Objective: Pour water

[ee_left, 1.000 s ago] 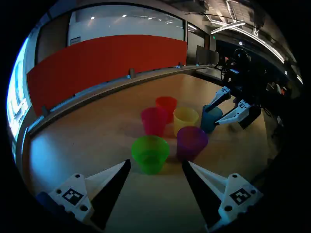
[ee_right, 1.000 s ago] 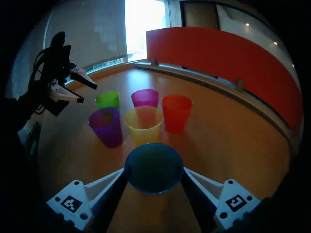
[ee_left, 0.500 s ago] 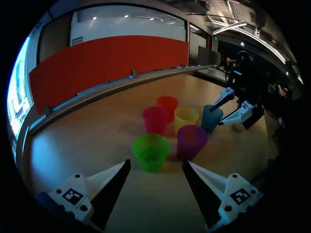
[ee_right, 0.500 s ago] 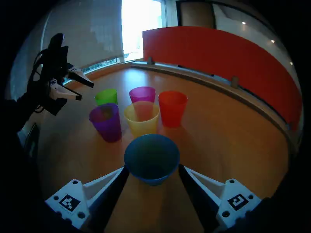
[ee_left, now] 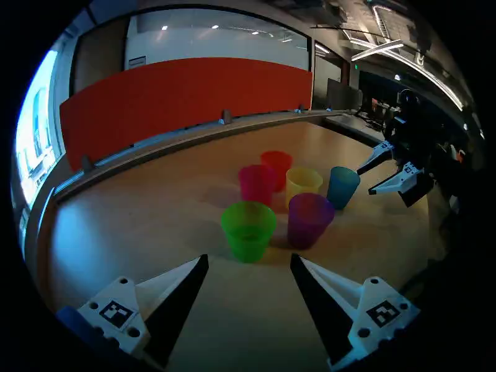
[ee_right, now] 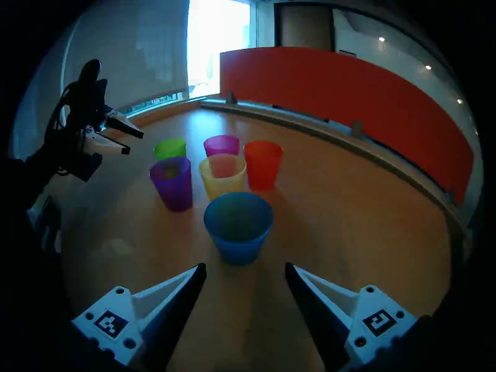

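I count six upright plastic cups grouped on the table (ee_right: 359,217): blue cup (ee_right: 239,226) foremost in the right gripper view; yellow cup (ee_right: 222,175), purple cup (ee_right: 172,183), green cup (ee_right: 170,149), magenta cup (ee_right: 221,146) and red cup (ee_right: 263,163) behind.

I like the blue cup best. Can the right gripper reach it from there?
Probably yes. The blue cup stands upright just ahead of the open right gripper, with bare table between them. The yellow cup sits behind it, out of the way.
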{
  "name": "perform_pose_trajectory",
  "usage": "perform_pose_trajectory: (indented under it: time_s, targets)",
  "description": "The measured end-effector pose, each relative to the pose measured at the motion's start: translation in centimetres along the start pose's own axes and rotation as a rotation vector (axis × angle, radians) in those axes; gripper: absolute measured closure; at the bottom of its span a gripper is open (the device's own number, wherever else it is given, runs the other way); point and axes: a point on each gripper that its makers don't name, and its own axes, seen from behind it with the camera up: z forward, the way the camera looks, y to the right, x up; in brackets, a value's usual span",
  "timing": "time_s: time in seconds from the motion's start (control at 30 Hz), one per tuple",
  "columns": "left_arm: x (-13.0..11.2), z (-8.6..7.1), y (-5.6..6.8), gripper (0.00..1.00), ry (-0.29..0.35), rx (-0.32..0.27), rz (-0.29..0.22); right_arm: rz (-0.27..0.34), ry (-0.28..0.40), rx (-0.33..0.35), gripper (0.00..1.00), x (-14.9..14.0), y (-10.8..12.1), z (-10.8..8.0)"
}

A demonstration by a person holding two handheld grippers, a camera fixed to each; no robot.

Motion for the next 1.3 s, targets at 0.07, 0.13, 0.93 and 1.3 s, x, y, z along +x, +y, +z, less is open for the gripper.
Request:
perform_pose_trajectory:
  time_s: [0.07,0.13,0.93,1.3]
  targets:
    - [-0.1,-0.3,0.0,0.02,0.008,0.010,-0.004,0.010,0.012,-0.012,0.02,0.1,0.2,-0.6]
    - [-0.1,-0.6,0.0,0.02,0.019,0.024,-0.007,0.021,0.027,-0.025,0.02,0.3,0.4,-1.3]
    - [0.9,-5.5,-4.3,0.02,0.266,0.334,-0.120,0.149,0.319,-0.275,0.02,5.5,4.5,-5.5]
    - [2.9,-7.4,-5.5,0.02,0.410,0.463,-0.169,0.181,0.499,-0.473,0.02,9.4,6.8,-7.2]
